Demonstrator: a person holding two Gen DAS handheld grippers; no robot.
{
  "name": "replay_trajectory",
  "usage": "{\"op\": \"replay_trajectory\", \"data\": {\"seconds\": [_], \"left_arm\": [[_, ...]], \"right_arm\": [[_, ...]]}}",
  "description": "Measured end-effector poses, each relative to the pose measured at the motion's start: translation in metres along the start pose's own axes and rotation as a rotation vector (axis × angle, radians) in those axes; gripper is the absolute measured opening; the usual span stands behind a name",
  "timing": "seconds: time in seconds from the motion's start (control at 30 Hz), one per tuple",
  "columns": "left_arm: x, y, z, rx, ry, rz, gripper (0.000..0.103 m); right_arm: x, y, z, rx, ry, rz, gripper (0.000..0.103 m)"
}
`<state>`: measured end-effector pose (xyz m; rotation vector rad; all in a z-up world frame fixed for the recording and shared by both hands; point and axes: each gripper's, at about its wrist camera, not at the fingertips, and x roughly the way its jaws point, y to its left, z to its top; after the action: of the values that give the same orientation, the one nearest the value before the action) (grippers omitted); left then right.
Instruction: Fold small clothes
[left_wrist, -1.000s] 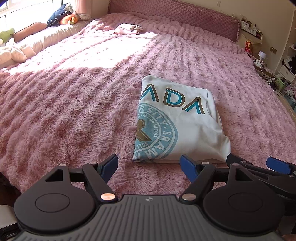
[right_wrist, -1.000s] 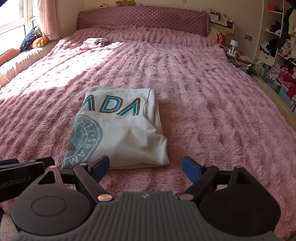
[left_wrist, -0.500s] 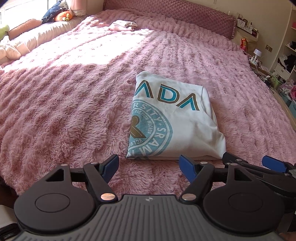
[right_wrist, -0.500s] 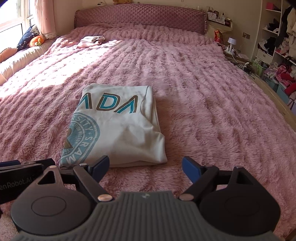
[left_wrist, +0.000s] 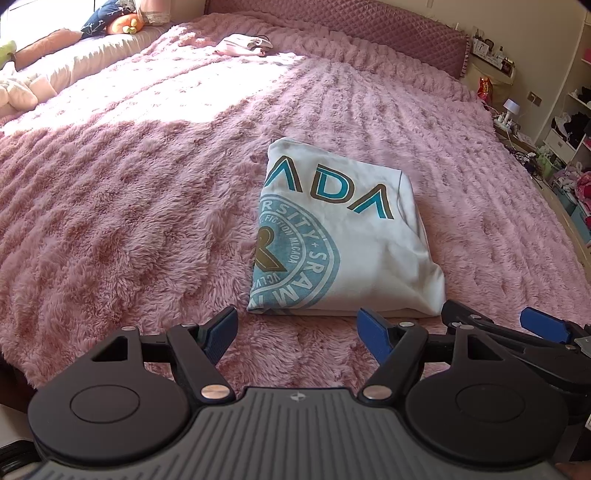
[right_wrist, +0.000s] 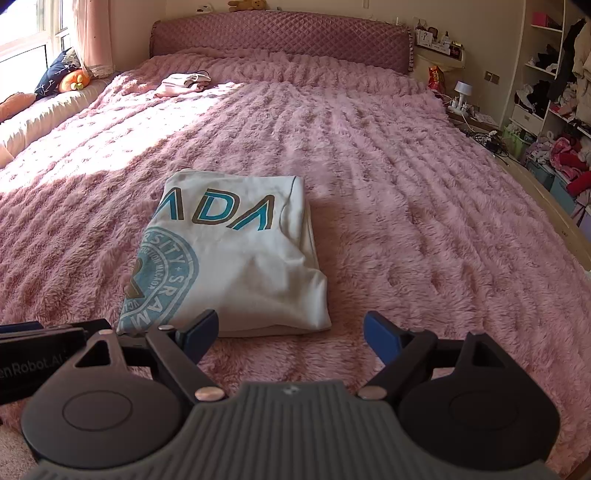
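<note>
Covering everything ahead of both tongs, the pink fleece blanket (left_wrist: 147, 192) is unchanged, though the folded white T-shirt (left_wrist: 354, 251) sits lower in view than before. It lies flat, teal lettering up, just beyond the fingertips. Left gripper (left_wrist: 297, 334) and right gripper (right_wrist: 291, 334) hover side by side, jaws wide, empty.

Folded shirt (left_wrist: 347, 240) on bed (left_wrist: 129, 206), small garment (left_wrist: 243, 43) far behind near headboard (right_wrist: 280, 37)
</note>
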<state>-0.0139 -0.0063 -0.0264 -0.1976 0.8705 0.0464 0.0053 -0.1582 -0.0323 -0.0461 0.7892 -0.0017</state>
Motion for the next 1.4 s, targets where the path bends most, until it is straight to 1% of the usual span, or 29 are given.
{"op": "replay_trajectory", "data": {"seconds": [0.13, 0.3, 0.53, 0.73, 0.93, 1.2, 1.33, 1.4], "left_arm": [[0.0012, 0.0008, -0.0001, -0.006, 0.010, -0.001, 0.086], [0.0023, -0.0002, 0.0006, 0.007, 0.013, 0.023, 0.086], [0.0027, 0.0001, 0.0011, 0.008, 0.016, 0.026, 0.086], [0.0066, -0.0019, -0.0003, 0.020, 0.028, 0.052, 0.087], [0.0078, -0.0002, 0.0001, 0.014, 0.035, 0.051, 0.087], [0.0073, -0.0008, -0.0002, 0.020, 0.023, 0.070, 0.087], [0.0061, -0.0006, -0.0012, 0.023, 0.006, 0.064, 0.087], [0.0066, -0.0005, -0.0007, 0.020, 0.010, 0.065, 0.087]], "right_arm": [[0.0001, 0.0007, 0.0001, -0.005, 0.002, -0.003, 0.082], [0.0014, 0.0018, 0.0001, -0.017, 0.005, -0.008, 0.082], [0.0019, 0.0028, 0.0007, -0.014, 0.008, -0.007, 0.082], [0.0060, 0.0049, -0.0001, -0.022, 0.021, -0.013, 0.082], [0.0076, 0.0034, -0.0019, -0.021, 0.024, -0.013, 0.082], [0.0083, 0.0031, -0.0025, -0.021, 0.027, -0.012, 0.082], [0.0091, 0.0027, -0.0031, -0.019, 0.028, -0.011, 0.082], [0.0092, 0.0029, -0.0033, -0.021, 0.027, -0.012, 0.082]]}}
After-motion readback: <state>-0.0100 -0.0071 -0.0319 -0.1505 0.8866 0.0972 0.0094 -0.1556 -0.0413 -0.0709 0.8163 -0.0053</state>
